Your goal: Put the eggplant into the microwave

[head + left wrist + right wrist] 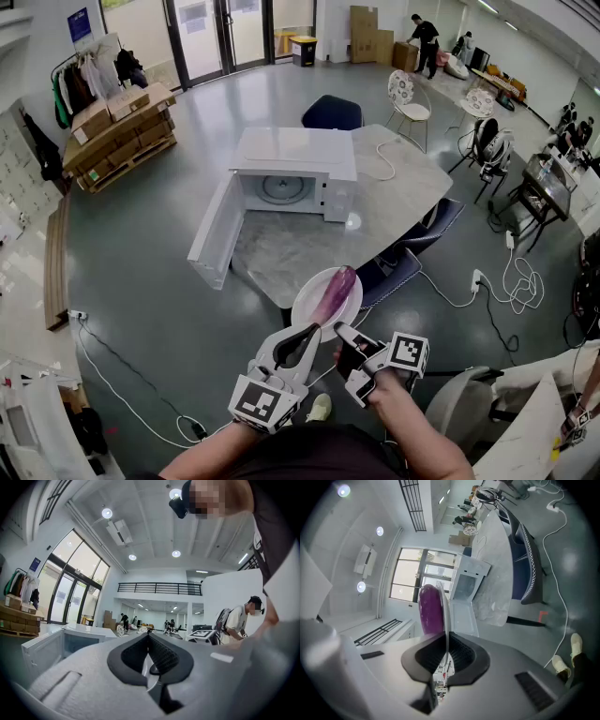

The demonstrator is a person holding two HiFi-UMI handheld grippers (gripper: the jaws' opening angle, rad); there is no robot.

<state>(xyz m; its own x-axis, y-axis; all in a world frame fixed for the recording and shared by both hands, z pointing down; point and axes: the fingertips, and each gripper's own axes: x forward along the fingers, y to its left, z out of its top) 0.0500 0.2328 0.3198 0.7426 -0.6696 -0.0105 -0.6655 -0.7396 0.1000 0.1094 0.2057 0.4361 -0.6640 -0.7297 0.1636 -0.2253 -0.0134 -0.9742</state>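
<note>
Short of the marble table's [394, 202] near corner: plate carried edge-on, eggplant aboard.

Table bears the white microwave [295, 155], its door [214, 230] swung wide open toward me, cavity and turntable showing. Next, the white plate [303, 302], off the table edge, well apart from the microwave. Purple eggplant [337, 291] lies lengthwise on it. My right gripper [342, 333] is clamped on the plate's near rim. My left gripper [312, 330] sits just beside it, jaws pressed together with nothing between them.
</note>
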